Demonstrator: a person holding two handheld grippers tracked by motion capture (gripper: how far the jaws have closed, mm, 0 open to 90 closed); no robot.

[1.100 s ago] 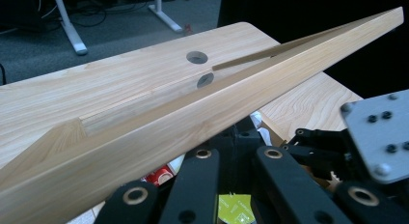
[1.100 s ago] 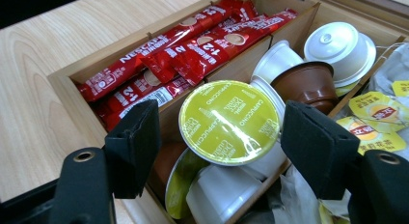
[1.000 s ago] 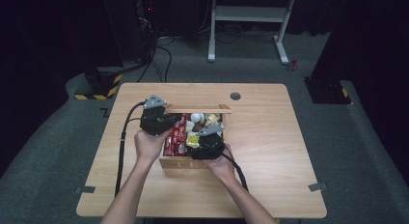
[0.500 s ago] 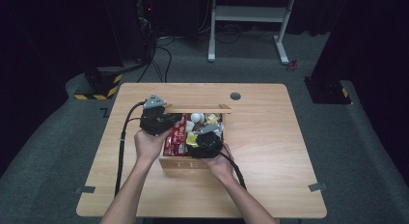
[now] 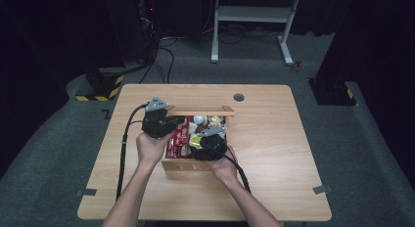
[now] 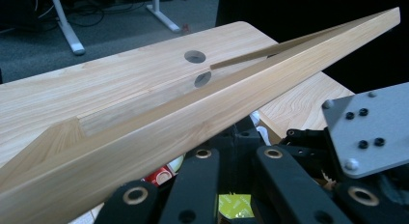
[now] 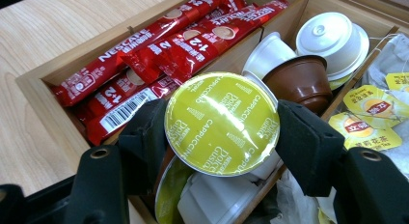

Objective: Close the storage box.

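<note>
A wooden tea box (image 5: 195,166) stands mid-table with its lid (image 5: 200,110) raised. My right gripper (image 5: 205,136) hovers over the box's middle compartment, shut on a capsule with a yellow-green "Cappuccino" foil top (image 7: 217,118) pinched between the jaws (image 7: 223,130). Red Nescafe sticks (image 7: 159,50) fill the left compartment. White (image 7: 330,40) and brown (image 7: 299,81) capsules lie behind the held one, and yellow-tagged tea bags (image 7: 371,110) lie to the right. My left gripper (image 5: 173,122) sits at the box's left rear corner against the lid (image 6: 193,118), which hides its fingertips.
The light wooden table (image 5: 274,153) has a round cable hole (image 5: 239,97) behind the box. Bare tabletop lies to the right of the box and in front of it. A white desk frame (image 5: 254,14) and cables sit on the dark floor beyond.
</note>
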